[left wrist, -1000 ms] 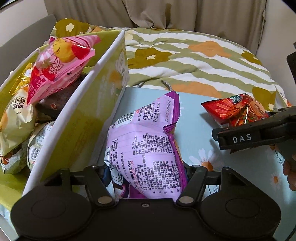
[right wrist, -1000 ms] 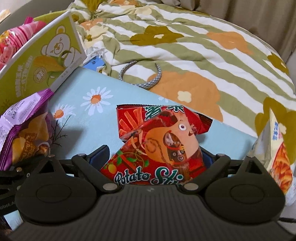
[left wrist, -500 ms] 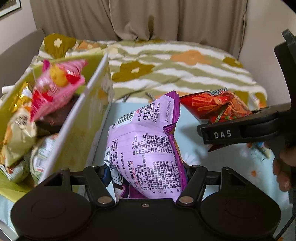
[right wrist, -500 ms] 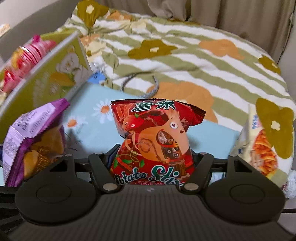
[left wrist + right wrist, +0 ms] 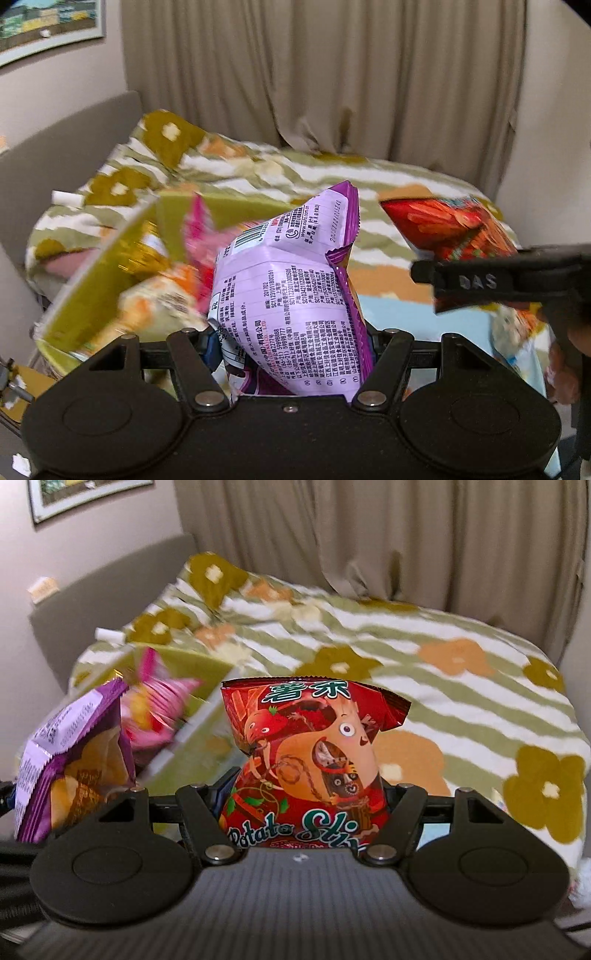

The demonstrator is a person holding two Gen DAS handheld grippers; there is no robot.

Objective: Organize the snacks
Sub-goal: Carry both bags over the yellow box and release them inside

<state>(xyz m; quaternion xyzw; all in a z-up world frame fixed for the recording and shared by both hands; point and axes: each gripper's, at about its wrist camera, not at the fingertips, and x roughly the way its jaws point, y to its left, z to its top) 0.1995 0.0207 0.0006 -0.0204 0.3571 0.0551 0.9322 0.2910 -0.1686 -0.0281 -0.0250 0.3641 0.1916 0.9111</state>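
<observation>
Both packets [image 5: 291,295] higher; box [image 5: 96,280] snack-filled.

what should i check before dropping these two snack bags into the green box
1. Left tongs shut on the purple bag: ok.
2. Right tongs shut on the red potato sticks bag: ok.
3. Both bags lifted off the blue cloth: ok.
4. Green box open at the top: ok.
5. Free room in the box: cannot tell, it is blurred and already holds a pink bag and others.
6. The two tongs apart from each other: ok, though the right one sits close beside the purple bag.
</observation>
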